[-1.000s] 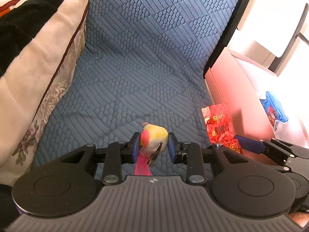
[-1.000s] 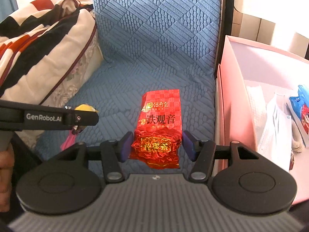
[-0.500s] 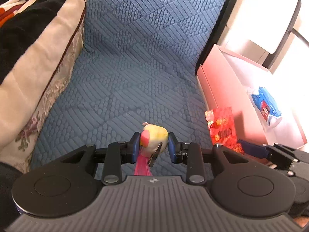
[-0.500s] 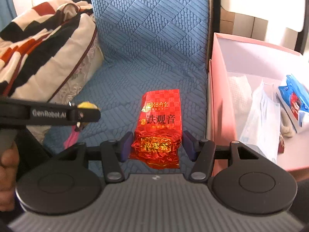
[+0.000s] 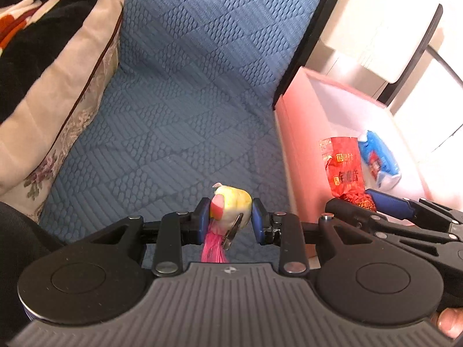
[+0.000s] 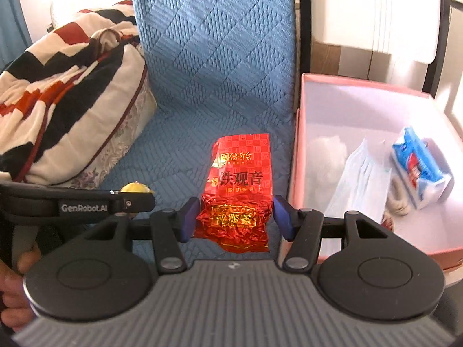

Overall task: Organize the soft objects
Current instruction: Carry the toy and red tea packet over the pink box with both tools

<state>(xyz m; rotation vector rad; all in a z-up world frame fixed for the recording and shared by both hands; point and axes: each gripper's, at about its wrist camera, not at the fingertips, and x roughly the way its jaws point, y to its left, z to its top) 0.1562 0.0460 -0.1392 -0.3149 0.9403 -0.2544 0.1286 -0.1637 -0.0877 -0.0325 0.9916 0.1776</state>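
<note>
My left gripper [image 5: 230, 217] is shut on a small yellow plush toy [image 5: 233, 202] with a pink tassel, held above the blue quilted seat [image 5: 179, 115]. My right gripper [image 6: 235, 215] is shut on a red foil tea packet [image 6: 238, 185], held in the air just left of the pink box [image 6: 298, 156]. In the left wrist view the tea packet [image 5: 343, 169] and the right gripper [image 5: 376, 202] show in front of the pink box [image 5: 292, 144]. In the right wrist view the plush toy [image 6: 134, 187] peeks over the left gripper's finger [image 6: 86, 202].
The pink box holds a blue tissue pack [image 6: 419, 167], a clear packet of face masks [image 6: 358, 179] and a white fluffy item [image 6: 327, 150]. A folded patterned blanket [image 6: 63, 92] lies at the seat's left. A dark frame [image 6: 302, 29] runs behind the seat.
Both grippers have moved right towards the pink box, each still holding its object. The tea packet now sits in front of the box's inside in the left wrist view.
</note>
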